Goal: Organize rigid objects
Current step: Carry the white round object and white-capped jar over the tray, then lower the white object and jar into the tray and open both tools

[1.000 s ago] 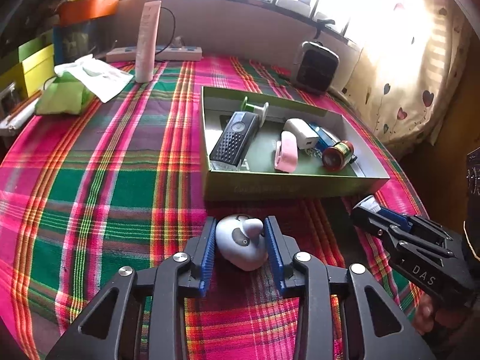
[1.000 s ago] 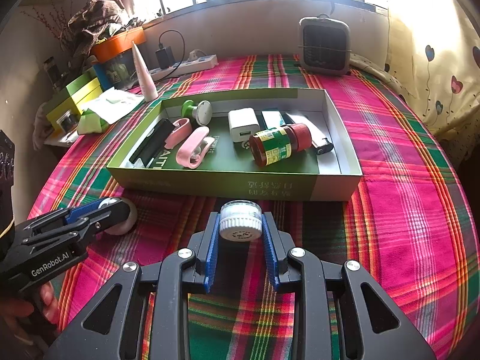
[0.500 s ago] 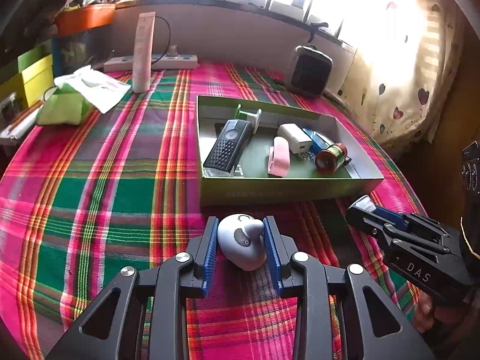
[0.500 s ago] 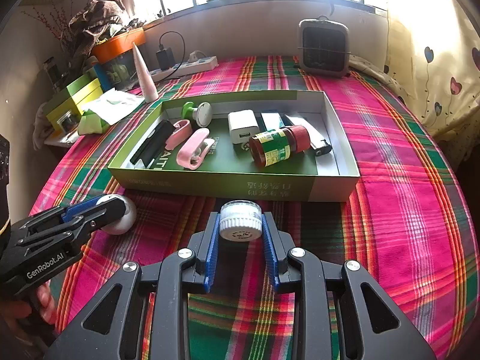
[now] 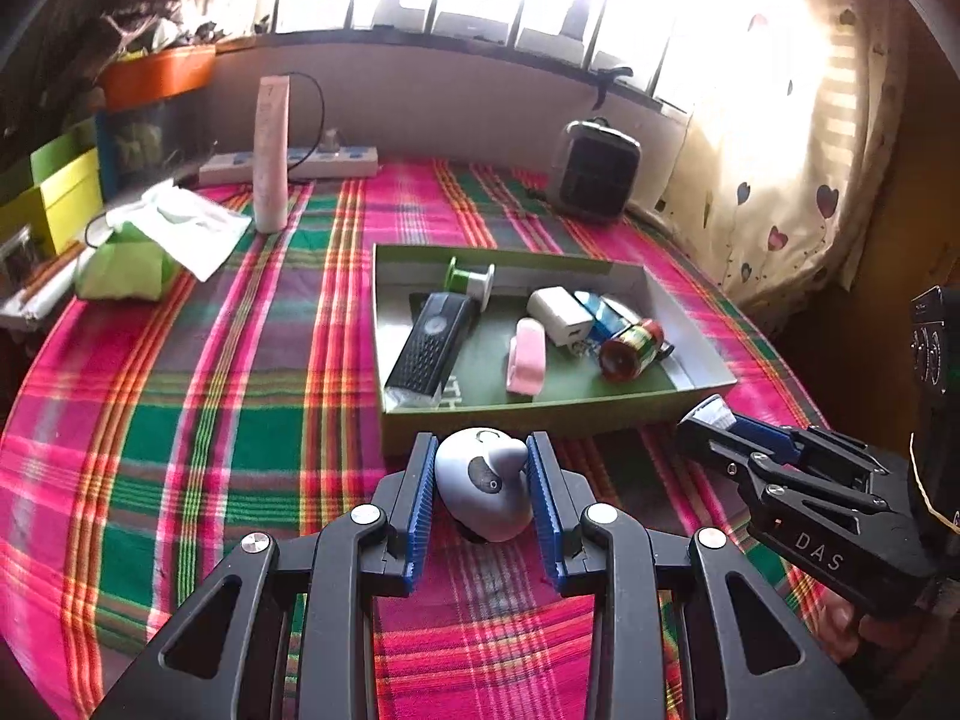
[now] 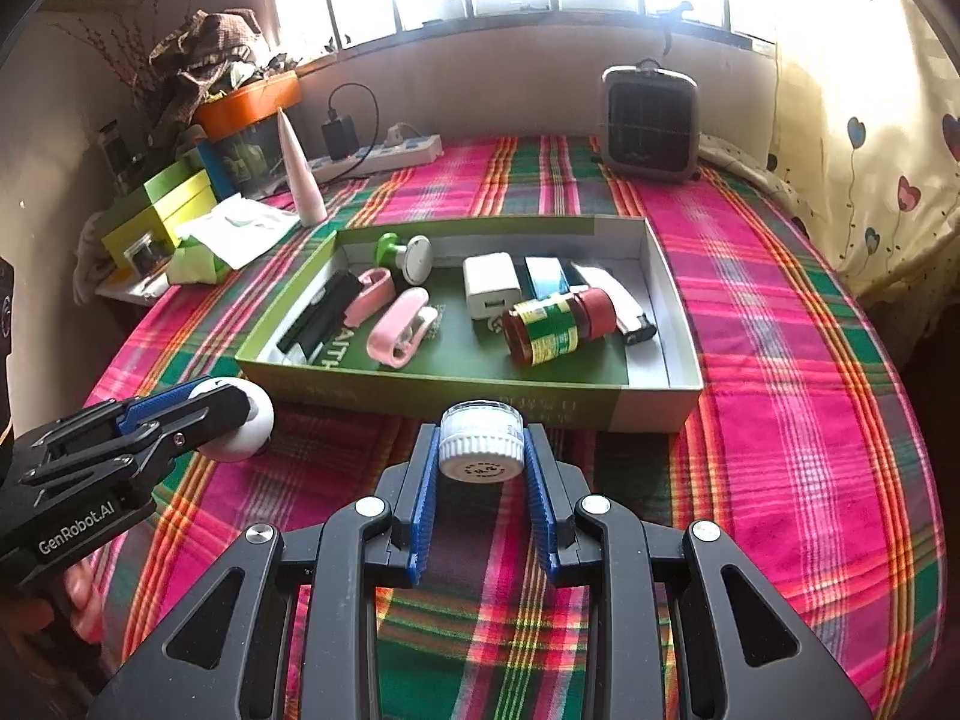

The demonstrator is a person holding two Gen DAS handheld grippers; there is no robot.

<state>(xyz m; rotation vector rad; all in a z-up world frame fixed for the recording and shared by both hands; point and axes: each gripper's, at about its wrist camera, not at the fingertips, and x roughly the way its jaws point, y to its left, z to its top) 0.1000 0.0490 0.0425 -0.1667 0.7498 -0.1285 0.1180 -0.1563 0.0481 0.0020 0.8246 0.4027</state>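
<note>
My left gripper is shut on a grey egg-shaped gadget, held just in front of the green box's near wall. My right gripper is shut on a small white-capped jar, also in front of the box. The box holds a black remote, a pink clip, a white charger, a red-capped bottle and a green spool. Each gripper shows in the other's view: the right one and the left one.
The table wears a pink and green plaid cloth. At the back stand a small heater, a power strip, a pink tube, green and yellow boxes and a green pouch under white paper.
The left gripper has lifted and drawn back a little with the grey gadget; the box looks farther off. The right gripper holds still with the jar.
</note>
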